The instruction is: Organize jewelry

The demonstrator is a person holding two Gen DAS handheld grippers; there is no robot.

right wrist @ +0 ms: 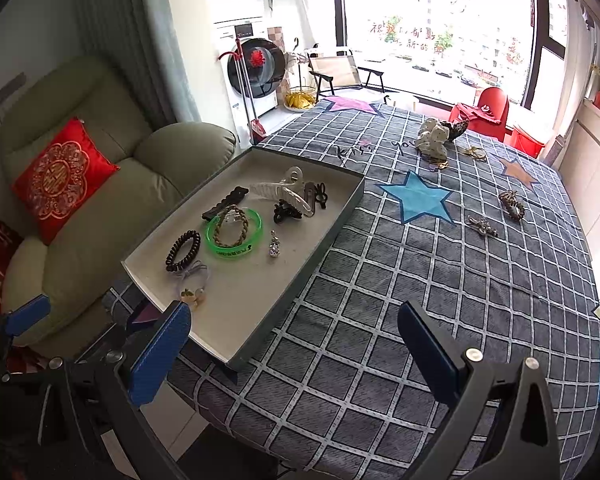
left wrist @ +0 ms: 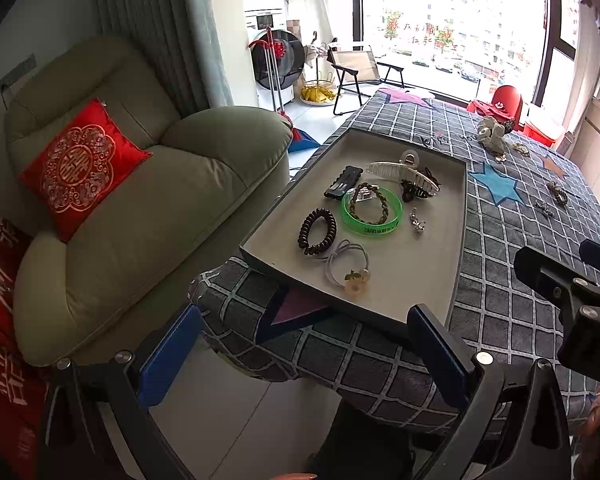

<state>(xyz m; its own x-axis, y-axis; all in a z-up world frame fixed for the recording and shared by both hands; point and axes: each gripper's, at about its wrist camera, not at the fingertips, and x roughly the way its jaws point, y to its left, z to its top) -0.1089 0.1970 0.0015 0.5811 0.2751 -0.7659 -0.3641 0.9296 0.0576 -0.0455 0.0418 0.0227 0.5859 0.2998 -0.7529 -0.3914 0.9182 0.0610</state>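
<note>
A shallow grey tray [left wrist: 458, 248] [right wrist: 332, 216] lies on the table's left corner. It holds a green bangle [left wrist: 372, 210] [right wrist: 233, 233], a dark coil hair tie [left wrist: 317, 232] [right wrist: 183, 250], a clear claw clip [left wrist: 404, 172] [right wrist: 286, 190], a black clip [left wrist: 342, 182], a flower hair tie [left wrist: 350, 270] and a silver brooch [left wrist: 416, 220] [right wrist: 274, 245]. Loose on the cloth lie a white scrunchie [right wrist: 432, 136], a silver brooch [right wrist: 482, 226] and a braided hair tie [right wrist: 512, 204]. My left gripper [left wrist: 308, 356] is open and empty before the tray. My right gripper [right wrist: 296, 352] is open and empty over the table's front.
A checked grey tablecloth [right wrist: 440, 288] with star patches covers the table. A beige armchair [left wrist: 140, 208] with a red cushion [left wrist: 80, 168] stands left of it. A washing machine, folding chair and red stool stand at the back by the window.
</note>
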